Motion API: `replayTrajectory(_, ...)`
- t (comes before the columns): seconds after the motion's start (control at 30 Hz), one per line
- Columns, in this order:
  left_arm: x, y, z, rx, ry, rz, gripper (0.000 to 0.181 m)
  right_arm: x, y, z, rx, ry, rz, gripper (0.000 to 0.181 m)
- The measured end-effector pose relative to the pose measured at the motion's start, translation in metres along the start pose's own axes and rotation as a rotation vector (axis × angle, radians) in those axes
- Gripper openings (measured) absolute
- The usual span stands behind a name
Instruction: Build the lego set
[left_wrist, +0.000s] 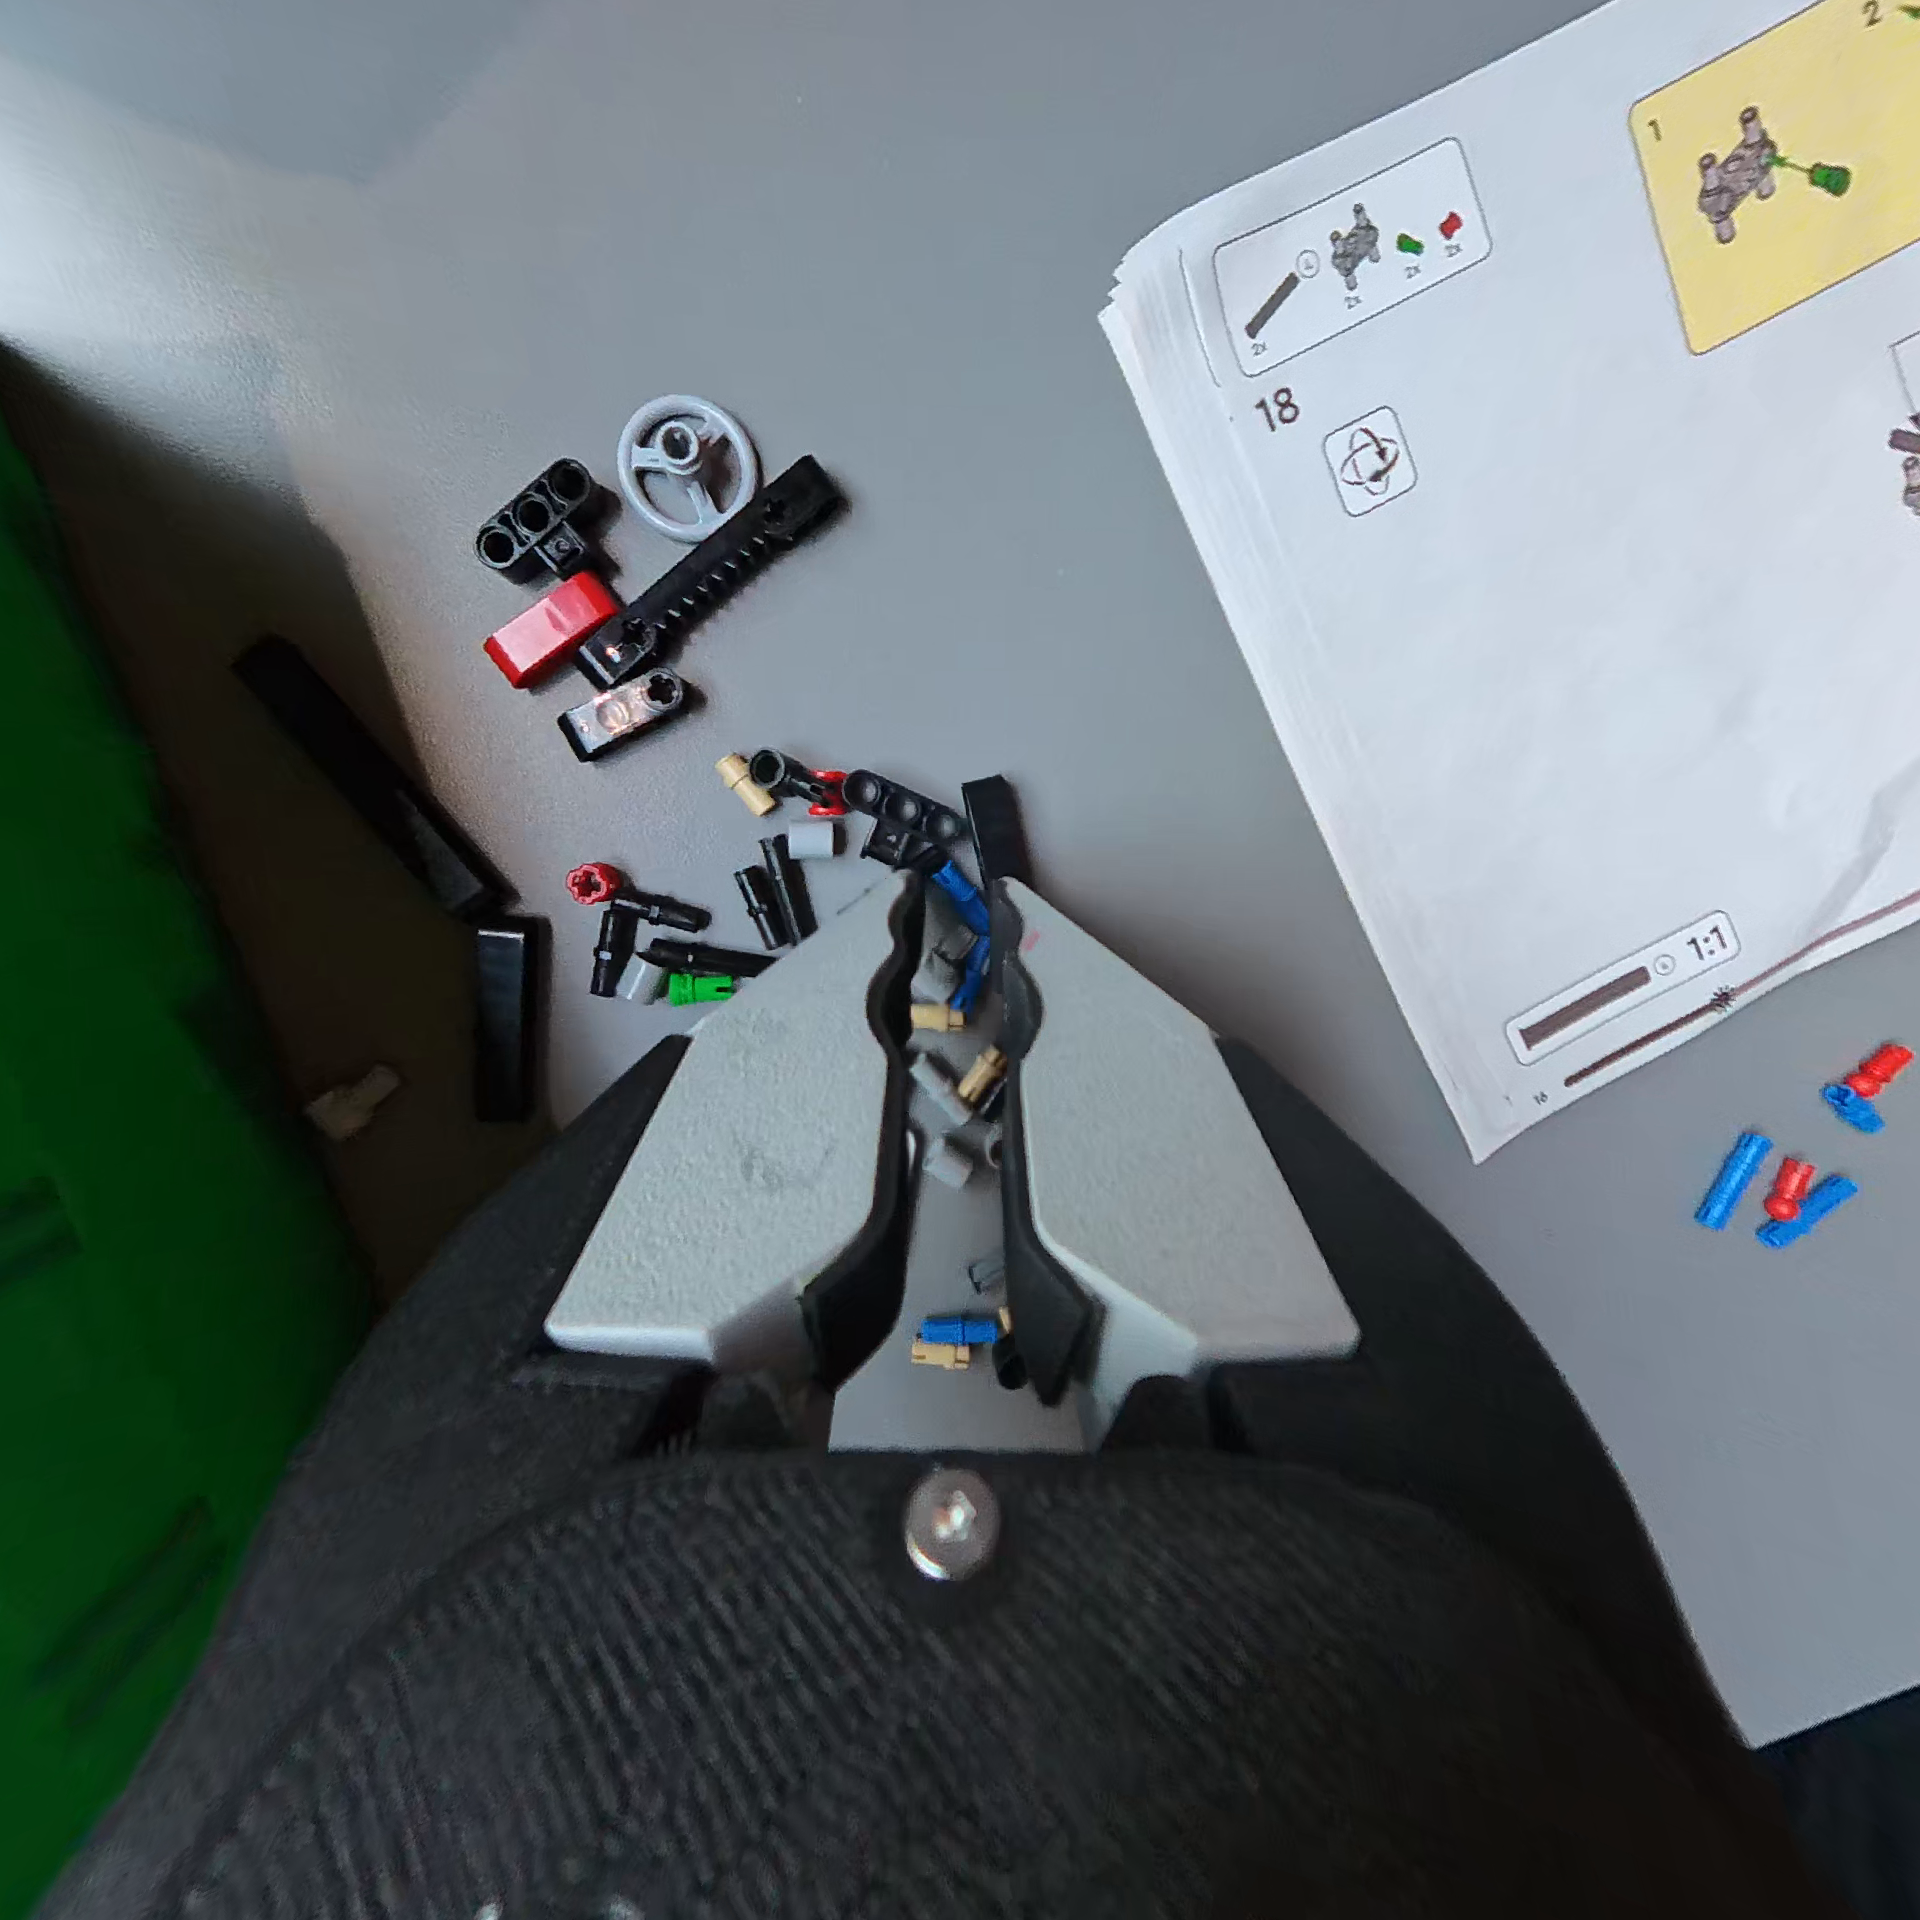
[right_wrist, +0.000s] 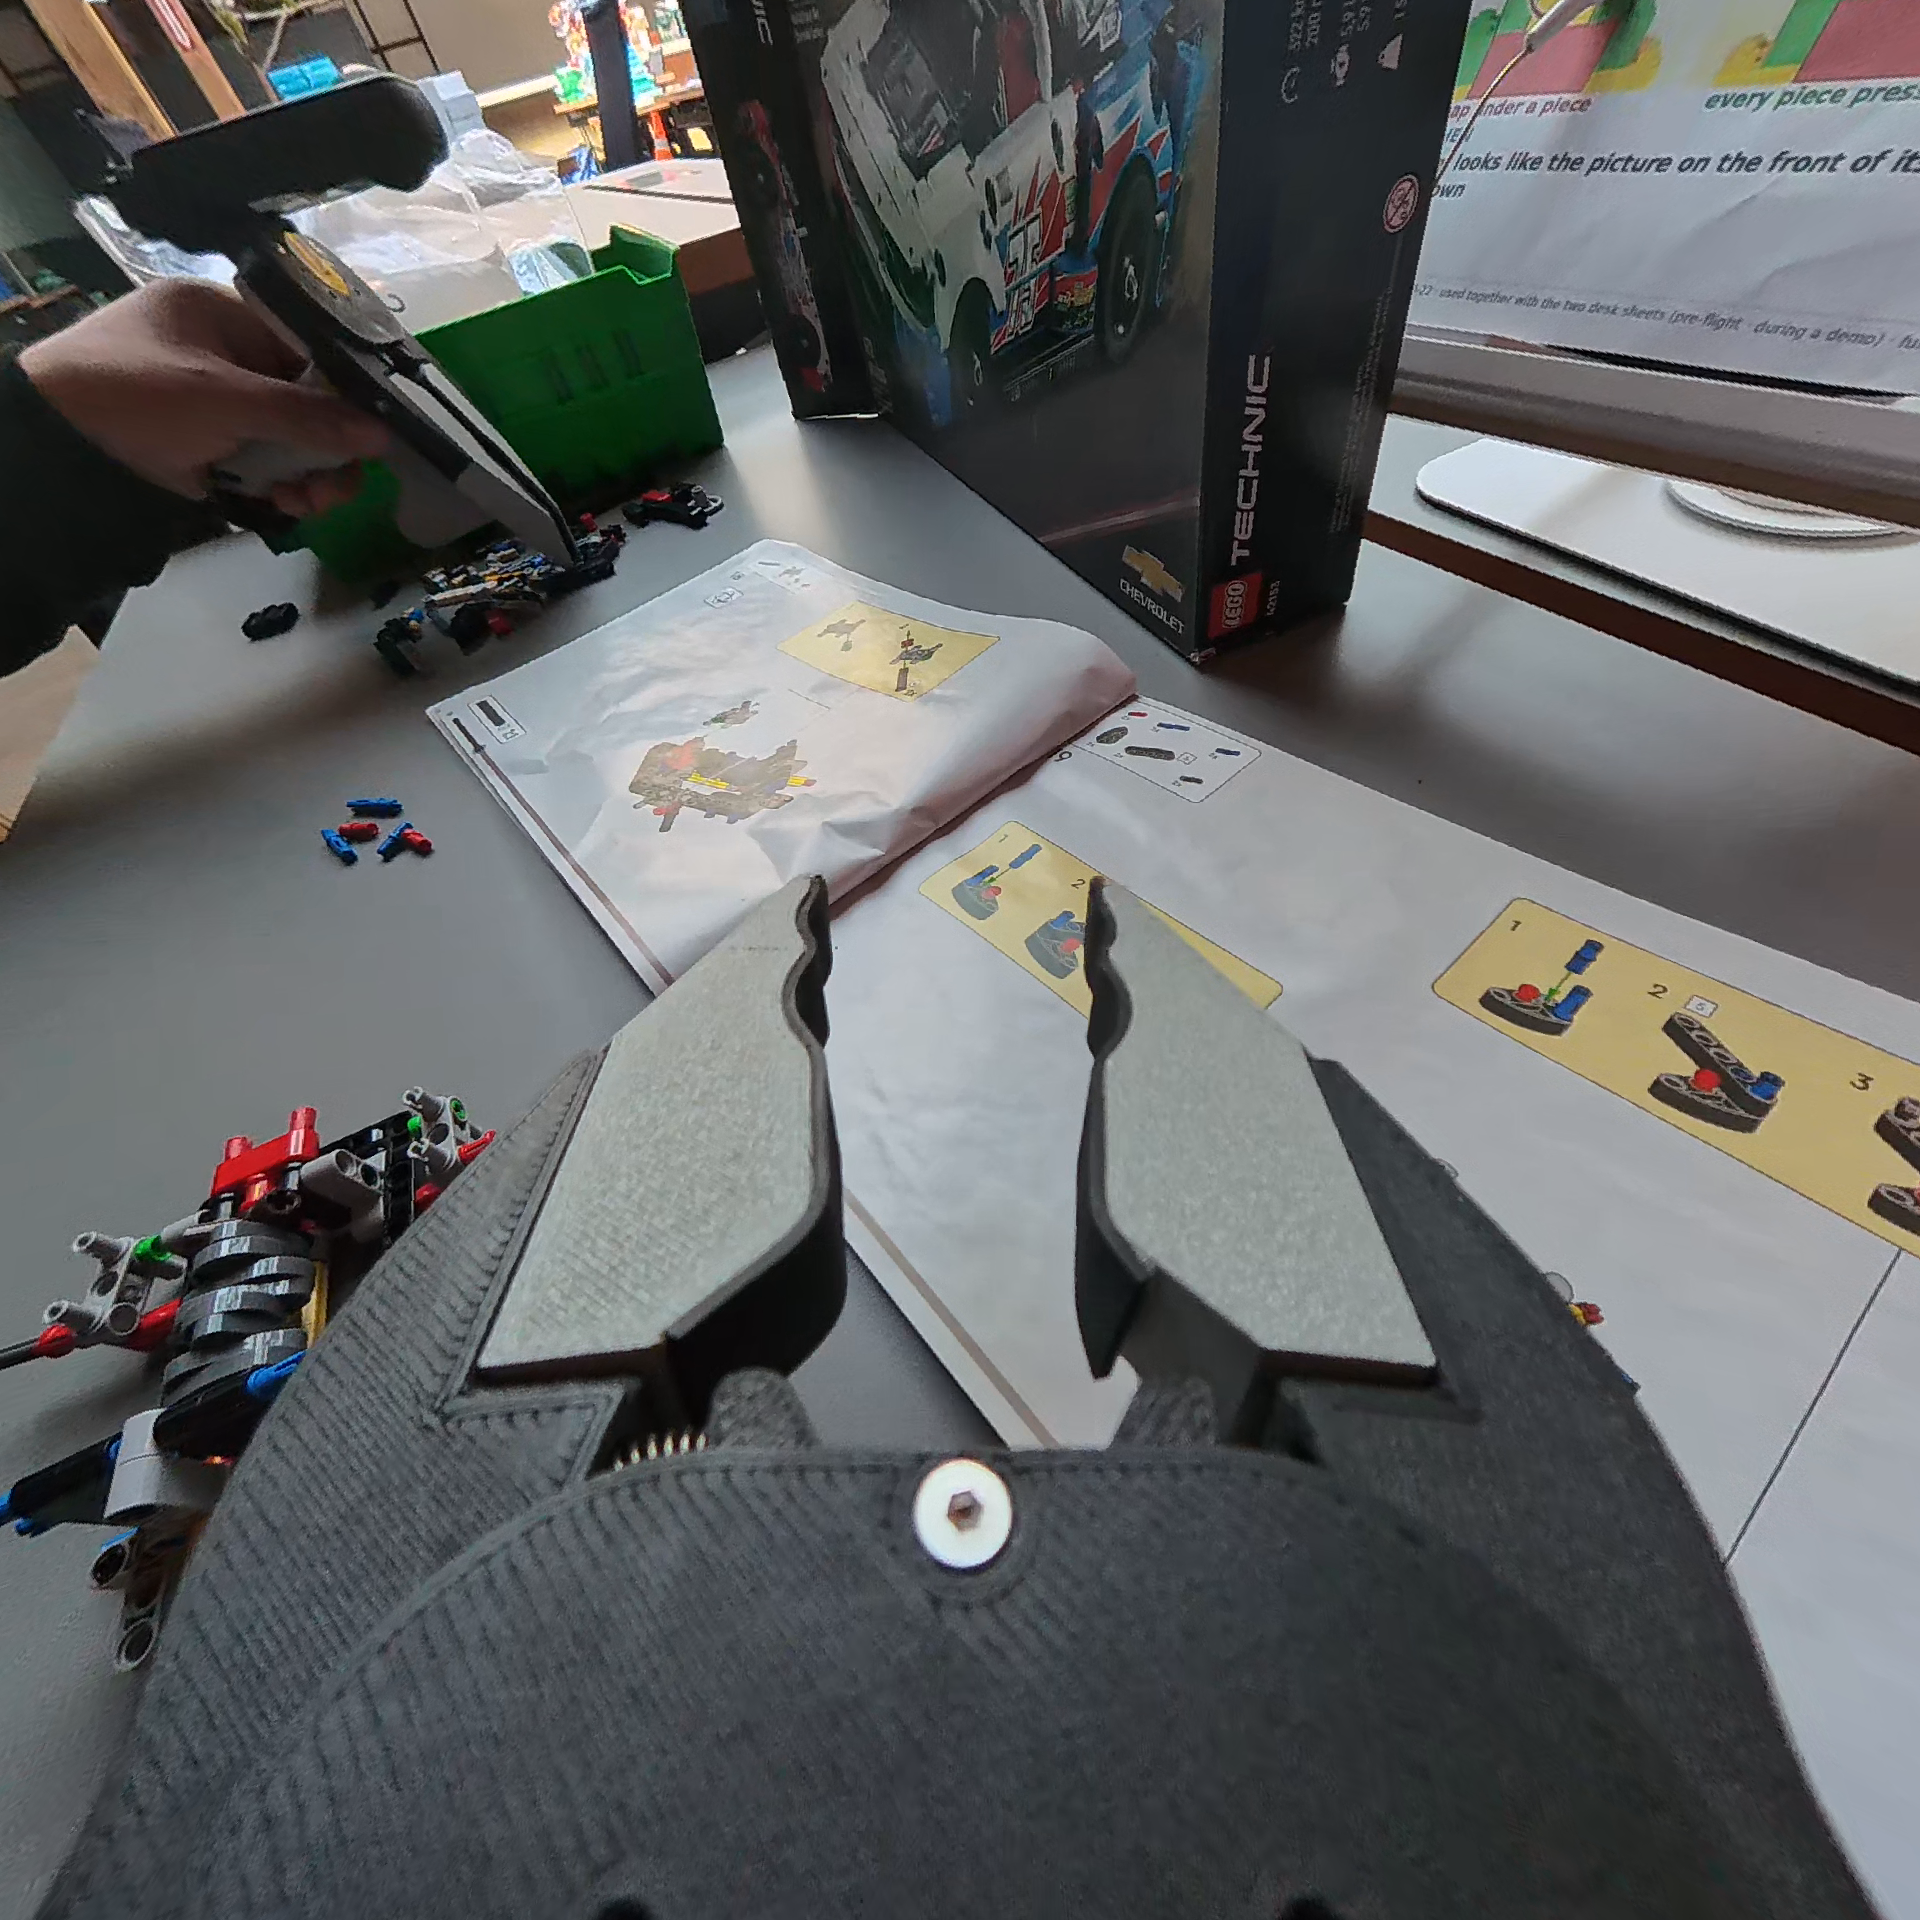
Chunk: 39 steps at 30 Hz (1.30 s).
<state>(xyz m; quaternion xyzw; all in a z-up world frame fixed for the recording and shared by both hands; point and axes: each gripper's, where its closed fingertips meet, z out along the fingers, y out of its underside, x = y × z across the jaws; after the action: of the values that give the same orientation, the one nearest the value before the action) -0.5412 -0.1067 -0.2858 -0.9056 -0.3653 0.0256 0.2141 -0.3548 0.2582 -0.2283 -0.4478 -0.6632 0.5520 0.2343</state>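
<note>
My left gripper (left_wrist: 953, 888) points down into a pile of small loose Lego pieces (left_wrist: 769, 862) on the grey table. Its jaws are narrowed to a slim gap. Blue pins (left_wrist: 961, 909) and tan and grey pins show in that gap, and I cannot tell whether one is pinched. In the right wrist view a hand holds that gripper (right_wrist: 571, 551) with its tips in the pile (right_wrist: 499, 592). My right gripper (right_wrist: 961, 904) is open and empty, above the open instruction booklet (right_wrist: 779, 727). The partly built model (right_wrist: 249, 1247) lies at its left.
A grey steering wheel (left_wrist: 691, 468), a black gear rack (left_wrist: 717, 571) and a red piece (left_wrist: 551, 623) lie beyond the pile. Blue and red pins (left_wrist: 1766, 1174) lie beside the booklet (left_wrist: 1558, 623). A green bin (right_wrist: 582, 384), the set's box (right_wrist: 1091, 312) and a printed sheet (right_wrist: 1558, 1143) are there too. Spacing between my two grippers at the tips: around 40 cm. About 15 cm separates my right fingertips from the partly built model (right_wrist: 249, 1247).
</note>
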Motion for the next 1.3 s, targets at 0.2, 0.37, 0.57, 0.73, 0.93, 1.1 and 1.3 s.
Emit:
replayTrajectory(0.2,-0.001,0.0,-0.001,-0.002,-0.019,0.019,0.007,0.001,-0.001,-0.001,0.004,-0.001,0.006,0.047)
replayTrajectory(0.37,-0.006,0.002,-0.001,-0.013,-0.034,0.019,0.006,0.0,-0.001,-0.001,0.004,0.001,0.0,0.046)
replayTrajectory(0.57,0.0,0.005,0.004,-0.03,-0.025,0.029,0.006,0.0,-0.001,0.0,0.003,0.0,0.0,0.046)
replayTrajectory(0.73,0.003,0.0,-0.001,-0.009,-0.015,0.026,0.006,0.0,-0.001,-0.001,0.004,0.001,-0.005,0.046)
replayTrajectory(0.93,0.002,0.002,0.003,-0.029,-0.026,0.031,0.006,-0.001,0.0,0.0,-0.001,0.002,-0.01,0.046)
replayTrajectory(1.1,0.005,0.001,0.004,-0.021,-0.015,0.027,0.006,-0.001,0.0,0.0,0.001,0.002,-0.01,0.045)
replayTrajectory(1.3,0.008,-0.002,0.003,-0.016,-0.012,0.035,0.006,-0.001,0.0,0.0,-0.005,-0.002,-0.01,0.045)
